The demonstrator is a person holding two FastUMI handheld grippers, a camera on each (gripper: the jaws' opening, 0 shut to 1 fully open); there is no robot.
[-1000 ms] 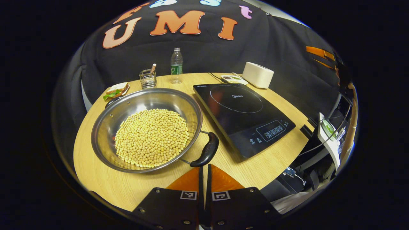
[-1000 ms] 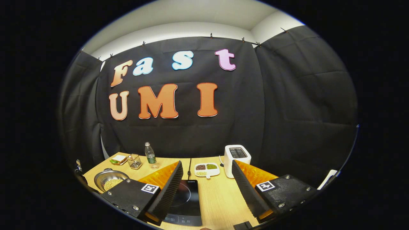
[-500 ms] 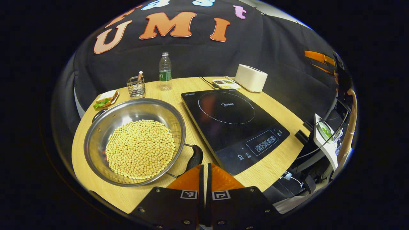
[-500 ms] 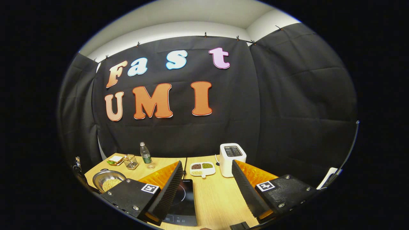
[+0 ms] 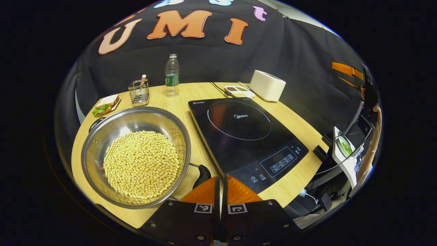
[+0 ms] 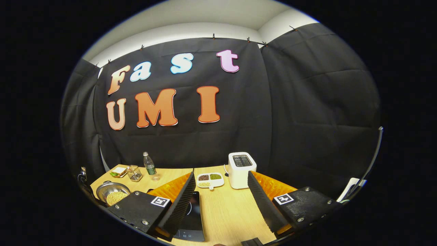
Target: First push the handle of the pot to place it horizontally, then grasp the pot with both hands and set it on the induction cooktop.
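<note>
Just beyond the closed left gripper [image 5: 220, 182] sits the pot's handle [image 5: 202, 174].

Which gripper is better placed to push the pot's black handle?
Left. The left gripper, fingers closed, sits right at the black handle of the steel pot. The right gripper hangs open, far off.

L gripper [image 5: 220, 179] fingers pressed together, R gripper [image 6: 221, 176] fingers spread wide

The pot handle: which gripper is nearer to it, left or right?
Left. The left gripper, jaws shut, has its tips right at the pot handle. The right gripper, jaws open, hangs above the table's right part, far from the pot.
</note>
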